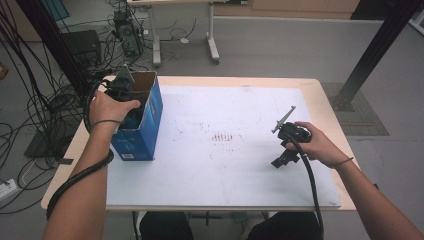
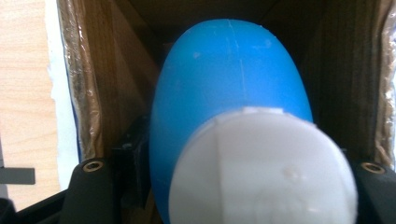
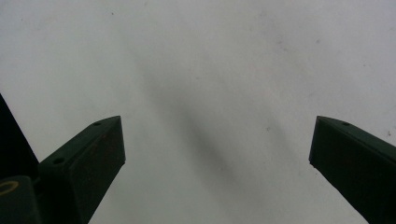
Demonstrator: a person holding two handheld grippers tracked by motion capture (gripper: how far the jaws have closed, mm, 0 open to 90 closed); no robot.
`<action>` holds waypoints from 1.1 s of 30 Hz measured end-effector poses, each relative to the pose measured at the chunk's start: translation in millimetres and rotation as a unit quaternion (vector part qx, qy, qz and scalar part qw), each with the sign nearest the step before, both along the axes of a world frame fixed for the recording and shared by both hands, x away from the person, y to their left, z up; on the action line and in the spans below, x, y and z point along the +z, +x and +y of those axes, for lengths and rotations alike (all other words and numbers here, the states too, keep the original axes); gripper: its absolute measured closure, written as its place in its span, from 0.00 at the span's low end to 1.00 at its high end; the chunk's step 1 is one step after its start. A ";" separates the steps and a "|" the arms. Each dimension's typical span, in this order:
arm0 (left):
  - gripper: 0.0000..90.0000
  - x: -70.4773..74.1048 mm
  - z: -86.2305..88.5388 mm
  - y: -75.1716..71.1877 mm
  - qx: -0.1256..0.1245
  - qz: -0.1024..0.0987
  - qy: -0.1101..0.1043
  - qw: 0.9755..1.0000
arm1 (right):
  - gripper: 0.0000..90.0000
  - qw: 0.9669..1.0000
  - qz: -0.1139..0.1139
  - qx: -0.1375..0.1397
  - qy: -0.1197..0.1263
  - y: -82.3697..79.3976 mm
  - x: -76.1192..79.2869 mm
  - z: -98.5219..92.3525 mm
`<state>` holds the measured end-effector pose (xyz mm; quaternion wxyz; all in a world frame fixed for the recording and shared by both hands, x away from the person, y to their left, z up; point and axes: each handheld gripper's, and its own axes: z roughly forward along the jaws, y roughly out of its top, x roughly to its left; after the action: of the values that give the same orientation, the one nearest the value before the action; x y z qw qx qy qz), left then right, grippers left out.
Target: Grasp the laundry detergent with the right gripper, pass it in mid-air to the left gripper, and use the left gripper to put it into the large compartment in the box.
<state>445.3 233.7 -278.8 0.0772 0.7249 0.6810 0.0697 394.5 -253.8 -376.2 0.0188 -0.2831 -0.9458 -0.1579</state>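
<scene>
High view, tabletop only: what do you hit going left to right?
Left hand with the left gripper dipped into the blue cardboard box → bare white table mat with faint reddish marks → right gripper → right hand.

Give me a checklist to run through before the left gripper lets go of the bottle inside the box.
1. Blue plastic bottle with white cap is between the jaws of the left gripper: ok.
2. Bottle is inside the blue cardboard box: ok.
3. Bottle rests on the box floor: cannot tell.
4. Box stands upright on the white table mat: ok.
5. Right gripper is open, away from the box: ok.
6. Pads pressing the bottle: cannot tell.
</scene>
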 end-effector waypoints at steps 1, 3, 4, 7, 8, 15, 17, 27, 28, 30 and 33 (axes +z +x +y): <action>0.37 0.2 0.2 -0.1 0.001 0.002 -0.002 1.000 | 0.04 1.000 0.000 0.000 -0.001 0.1 -0.1 0.1; 0.37 2.0 0.1 -0.5 0.002 0.003 -0.003 1.000 | 0.04 1.000 0.000 0.001 -0.002 0.3 -0.2 0.4; 0.37 3.6 -0.1 -0.6 0.003 0.003 -0.002 1.000 | 0.04 1.000 0.000 0.001 -0.003 0.4 -0.1 0.4; 0.37 8.3 -0.7 -1.0 0.001 0.002 -0.003 1.000 | 0.04 1.000 0.000 0.000 -0.005 0.5 0.0 0.6; 0.37 10.3 -1.2 -1.3 0.000 0.000 -0.004 1.000 | 0.04 1.000 -0.001 0.001 -0.004 0.6 0.1 0.9; 0.36 24.9 -3.0 -3.9 0.000 -0.011 0.000 1.000 | 0.04 1.000 -0.003 0.002 -0.006 0.4 1.2 2.3; 0.36 29.5 -3.8 -4.9 -0.001 -0.014 0.002 1.000 | 0.04 1.000 -0.003 0.002 -0.006 0.4 1.7 2.3; 0.31 52.8 -5.8 -9.6 -0.008 -0.030 0.003 1.000 | 0.04 1.000 -0.002 0.004 -0.007 0.6 4.7 4.3; 0.31 55.7 -5.9 -10.5 -0.009 -0.031 0.003 0.999 | 0.04 1.000 -0.003 0.004 -0.007 0.5 4.7 4.3; 0.28 59.7 -6.1 -11.8 -0.011 -0.034 0.002 0.999 | 0.04 1.000 -0.003 0.004 -0.007 0.4 5.1 4.2; 0.27 66.1 -7.2 -13.9 -0.012 -0.040 0.003 0.999 | 0.04 1.000 -0.003 0.002 -0.006 0.2 5.2 4.0</action>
<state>431.4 226.5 -212.7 0.1029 0.7298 0.6685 0.1001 394.6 -249.8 -370.9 0.0152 -0.2805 -0.9474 -0.1533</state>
